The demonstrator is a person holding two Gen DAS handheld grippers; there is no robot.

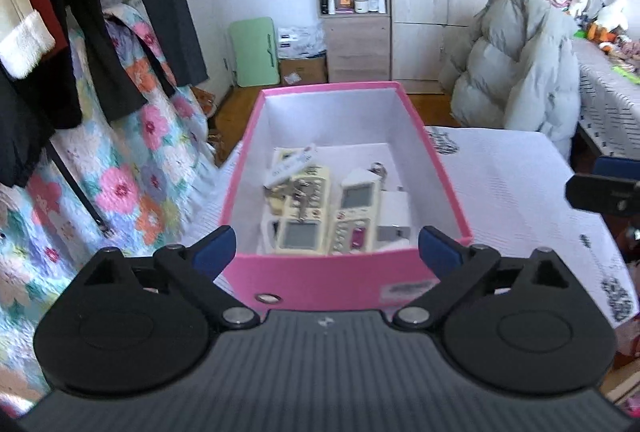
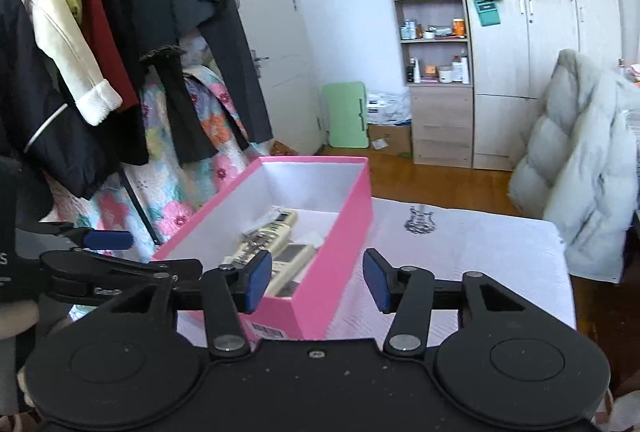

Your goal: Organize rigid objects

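pink box (image 1: 332, 284): sat on the white-covered bench (image 1: 520, 192), open top, white inside
remotes (image 1: 320, 216): two cream ones laid side by side on the box floor, screens up, keys dumped on top of the left one
white block (image 1: 394, 208): tucked in just right of the remotes, kinda hard to make out
left gripper (image 1: 327, 248): jaws spread wide with nothing between the pads; the box's near wall is seen right in the gap, remotes beyond it, nothing touched
right gripper (image 2: 317, 282): jaws held partway apart, nothing clamped; the box's near right corner is lined up in the gap, left pad seen in front of the box opening
puffer coat (image 2: 580, 192): draped over a chair past the bench
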